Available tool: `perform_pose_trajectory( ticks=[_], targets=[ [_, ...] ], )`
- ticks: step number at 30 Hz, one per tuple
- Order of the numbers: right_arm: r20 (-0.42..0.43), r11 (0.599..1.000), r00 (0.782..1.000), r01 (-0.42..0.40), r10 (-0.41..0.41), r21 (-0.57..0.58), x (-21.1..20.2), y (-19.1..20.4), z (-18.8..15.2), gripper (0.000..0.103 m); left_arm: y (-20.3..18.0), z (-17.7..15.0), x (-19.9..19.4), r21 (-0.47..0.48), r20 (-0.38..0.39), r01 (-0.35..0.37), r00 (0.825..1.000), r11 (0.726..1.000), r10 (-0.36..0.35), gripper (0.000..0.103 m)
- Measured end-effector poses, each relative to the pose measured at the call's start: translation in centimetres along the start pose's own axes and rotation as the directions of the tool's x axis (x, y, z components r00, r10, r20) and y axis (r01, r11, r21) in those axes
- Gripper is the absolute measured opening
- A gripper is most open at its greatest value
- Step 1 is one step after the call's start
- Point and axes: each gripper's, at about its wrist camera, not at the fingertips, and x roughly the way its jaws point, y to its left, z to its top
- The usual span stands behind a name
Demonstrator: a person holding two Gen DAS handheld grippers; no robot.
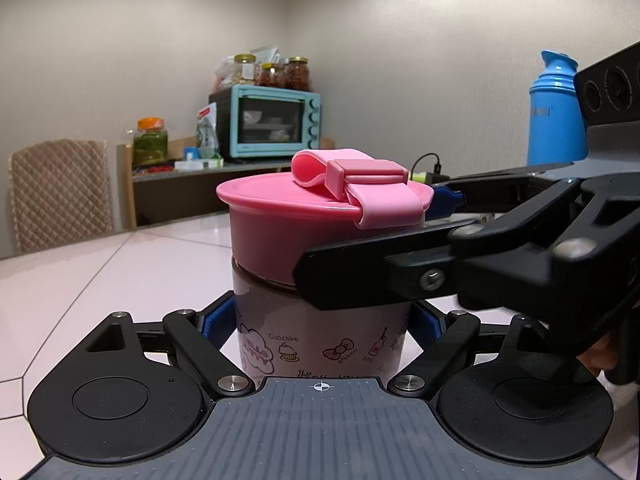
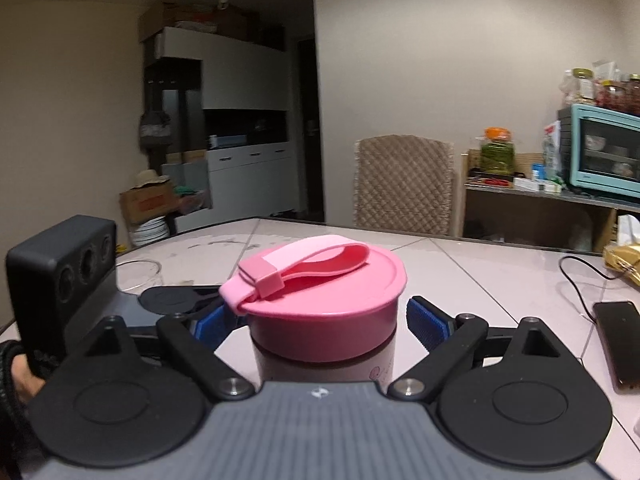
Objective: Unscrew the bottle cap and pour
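Note:
A pink Hello Kitty bottle point(image 1: 320, 340) stands upright on the pale table. My left gripper point(image 1: 322, 326) is shut on the bottle's body, blue pads on both sides. Its pink screw cap point(image 1: 320, 220) with a loop strap point(image 1: 360, 182) sits on top. My right gripper point(image 2: 324, 322) straddles the cap point(image 2: 324, 304) at cap height, open, with a gap between each blue pad and the cap. It also shows in the left wrist view point(image 1: 404, 244), reaching in from the right. A clear glass point(image 2: 138, 276) stands at the far left, partly hidden.
A blue thermos point(image 1: 556, 112) stands at the right. A phone point(image 2: 620, 344) with a cable and a yellow packet point(image 2: 624, 260) lie on the table's right side. A chair point(image 2: 404, 184) and a sideboard with a teal oven point(image 1: 276, 120) stand beyond the table.

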Motion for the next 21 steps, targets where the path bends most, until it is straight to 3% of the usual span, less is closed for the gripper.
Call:
perform_pose_trajectory(
  ticks=[12, 15, 21],
  targets=[
    [0.045, 0.995, 0.994, 0.099, -0.1, 0.011, 0.6, 1.1, -0.6, 0.092, 0.0, 0.0, 0.0, 0.0, 0.0, 0.0, 1.0, 1.0, 0.0, 0.09],
    [0.047, 0.995, 0.994, 0.097, -0.098, 0.022, 0.6, 1.2, -0.6, 0.086, 0.0, 0.0, 0.0, -0.001, 0.0, 0.0, 1.0, 1.0, 0.0, 0.09],
    [0.054, 0.995, 0.994, 0.097, -0.097, 0.008, 0.7, 1.3, -0.8, 0.085, 0.1, 0.0, 0.0, 0.0, 0.0, 0.001, 1.0, 1.0, -0.001, 0.09]
  ],
)
